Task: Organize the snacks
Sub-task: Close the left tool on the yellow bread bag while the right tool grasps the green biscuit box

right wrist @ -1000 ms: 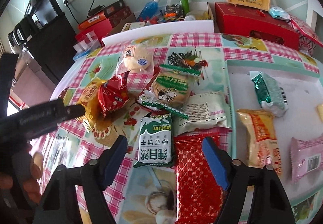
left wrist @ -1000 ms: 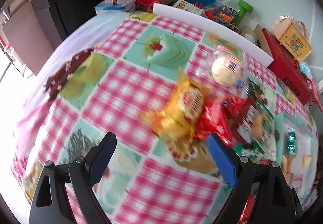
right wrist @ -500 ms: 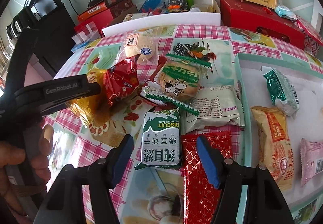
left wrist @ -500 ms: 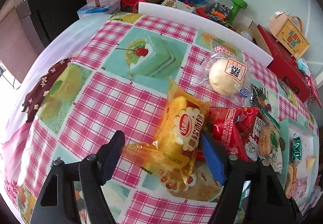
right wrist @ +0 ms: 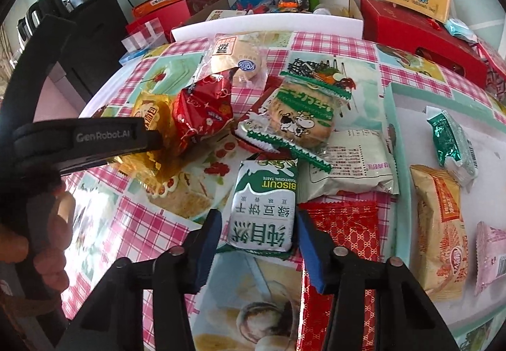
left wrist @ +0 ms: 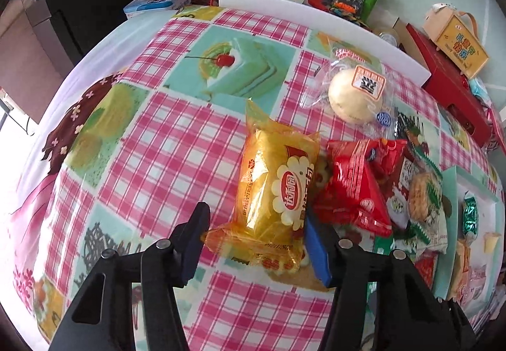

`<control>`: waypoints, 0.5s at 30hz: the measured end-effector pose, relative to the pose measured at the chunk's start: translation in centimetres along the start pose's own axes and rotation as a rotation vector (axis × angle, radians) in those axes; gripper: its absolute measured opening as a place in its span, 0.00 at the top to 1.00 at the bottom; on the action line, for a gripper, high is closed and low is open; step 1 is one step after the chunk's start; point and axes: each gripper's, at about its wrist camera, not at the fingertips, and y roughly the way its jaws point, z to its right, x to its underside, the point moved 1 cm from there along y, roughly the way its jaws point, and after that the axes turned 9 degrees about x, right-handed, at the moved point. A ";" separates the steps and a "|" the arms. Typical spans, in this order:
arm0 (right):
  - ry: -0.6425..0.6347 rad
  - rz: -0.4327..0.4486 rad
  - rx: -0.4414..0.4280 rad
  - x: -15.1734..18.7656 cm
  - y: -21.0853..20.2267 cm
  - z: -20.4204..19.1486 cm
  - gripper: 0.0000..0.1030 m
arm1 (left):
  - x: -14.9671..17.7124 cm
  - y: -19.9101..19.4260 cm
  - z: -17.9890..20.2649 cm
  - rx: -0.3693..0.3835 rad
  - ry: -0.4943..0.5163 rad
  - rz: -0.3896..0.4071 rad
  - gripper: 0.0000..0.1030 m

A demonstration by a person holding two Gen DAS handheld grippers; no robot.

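Now left gripper (left wrist: 256, 243) closing around yellow cake packet (left wrist: 275, 189), pads not visibly pressing; packet lying on checked tablecloth (left wrist: 177, 142) beside red snack bag (left wrist: 357, 183). Right gripper (right wrist: 256, 240) closing around green biscuit packet (right wrist: 264, 208) (small gaps showing), white tray (right wrist: 408, 129) sitting rightward.

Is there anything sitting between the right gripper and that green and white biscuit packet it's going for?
Nothing visible: the right gripper has been closing, its blue pads either side of the green and white biscuit packet. The red patterned packet lies just outside one pad.
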 end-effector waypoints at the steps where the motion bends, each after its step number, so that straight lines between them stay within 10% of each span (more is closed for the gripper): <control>1: 0.000 -0.001 0.001 0.0 0.0 -0.1 0.52 | 0.2 -0.1 0.0 -0.004 -0.001 -0.002 0.44; 15: -0.043 0.001 0.046 0.3 1.1 -0.6 0.55 | 1.4 -0.8 -0.1 -0.008 -0.029 0.002 0.48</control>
